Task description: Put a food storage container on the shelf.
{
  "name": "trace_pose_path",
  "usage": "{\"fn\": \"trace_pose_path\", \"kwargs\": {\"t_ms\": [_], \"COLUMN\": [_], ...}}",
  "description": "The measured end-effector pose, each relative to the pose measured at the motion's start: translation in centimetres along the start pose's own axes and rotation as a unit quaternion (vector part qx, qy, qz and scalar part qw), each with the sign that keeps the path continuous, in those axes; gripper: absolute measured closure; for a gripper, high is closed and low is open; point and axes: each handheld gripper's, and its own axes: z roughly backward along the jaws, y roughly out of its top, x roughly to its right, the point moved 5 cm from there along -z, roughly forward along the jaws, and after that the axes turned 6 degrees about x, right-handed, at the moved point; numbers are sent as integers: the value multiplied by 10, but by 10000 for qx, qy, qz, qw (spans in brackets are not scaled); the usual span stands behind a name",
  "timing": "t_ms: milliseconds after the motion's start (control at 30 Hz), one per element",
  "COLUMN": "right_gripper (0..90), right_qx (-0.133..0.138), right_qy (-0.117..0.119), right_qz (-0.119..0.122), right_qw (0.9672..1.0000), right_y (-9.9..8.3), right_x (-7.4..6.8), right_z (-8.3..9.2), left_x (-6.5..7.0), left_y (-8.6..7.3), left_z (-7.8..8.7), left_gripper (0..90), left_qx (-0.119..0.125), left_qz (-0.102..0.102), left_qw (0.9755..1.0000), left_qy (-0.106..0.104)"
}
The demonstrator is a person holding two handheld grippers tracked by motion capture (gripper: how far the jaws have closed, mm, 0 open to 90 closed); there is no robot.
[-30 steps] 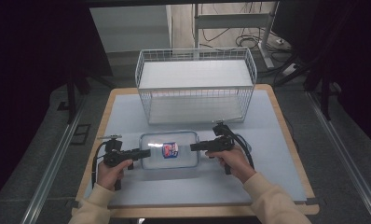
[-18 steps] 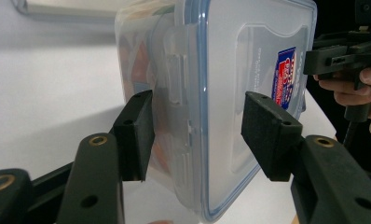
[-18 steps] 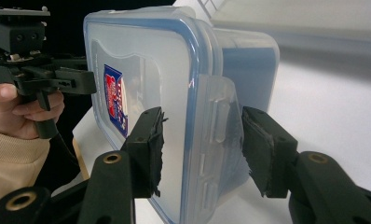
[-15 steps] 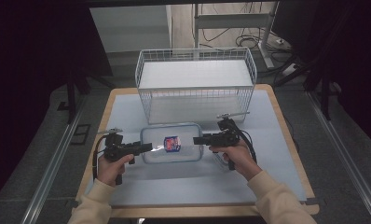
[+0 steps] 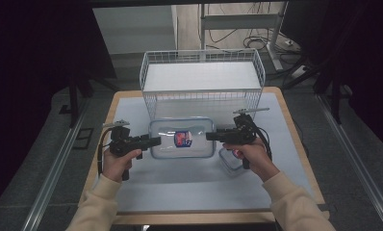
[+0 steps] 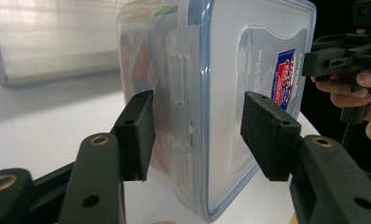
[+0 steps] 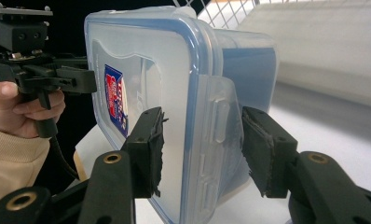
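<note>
Grippers first: your left hand-held gripper (image 5: 153, 141) sits at the left end of the clear plastic container (image 5: 182, 138), and your right hand-held gripper (image 5: 212, 136) sits at its right end; the container hangs between the two, above the white worktop (image 5: 180, 183) and just in front of the white wire basket (image 5: 202, 82). In the left gripper view your left hand-held gripper (image 6: 196, 132) has its jaws spread to either side of the container's (image 6: 221, 93) side latch flap, one pad against the body side and the other just beside the lid face; whether the pads actually press, you cannot tell from here. In the right gripper view your right hand-held gripper (image 7: 201, 144) stands the same way across the opposite flap of the container (image 7: 174, 93), jaws apart with the lid edge between them; again the contact is not clear. The lid has a blue rim and carries a red and blue label (image 5: 183, 138); your hands hold the grips from below. A second, smaller clear container (image 5: 230, 161) lies on the worktop under your right hand (image 5: 252, 156).
</note>
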Motion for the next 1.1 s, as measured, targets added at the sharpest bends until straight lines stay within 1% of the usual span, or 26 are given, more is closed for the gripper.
{"fn": "trace_pose_path", "kwargs": {"t_ms": [233,400,433,467,533,567,933,1100], "right_gripper": [507,507,507,507,507,507,508,508], "right_qx": [91,180,180,209,217,255,403,497], "right_qy": [-30,-32,-32,-31,-30,-40,-89,-110], "right_qz": [109,165,165,186,191,220,334,433], "right_qw": [9999,9997,9997,9996,9996,9994,9986,9978], "right_y": [9,19,19,22,24,27,50,62], "right_x": [-1,-1,-1,-1,-1,-1,-1,-1], "right_z": [9,16,16,18,19,21,34,40], "left_x": [6,12,12,14,15,15,27,31], "left_y": [10,22,22,26,28,30,59,73], "left_z": [-3,-5,-5,-6,-6,-7,-12,-15], "left_gripper": [469,470,469,470,471,471,471,472], "left_qx": [11,43,43,52,48,55,114,171], "left_qz": [-103,-197,-197,-232,-254,-275,-469,-551], "left_qw": [9999,9998,9998,9997,9996,9996,9988,9982], "left_qy": [-53,-71,-71,-78,-86,-91,-129,-171]}}
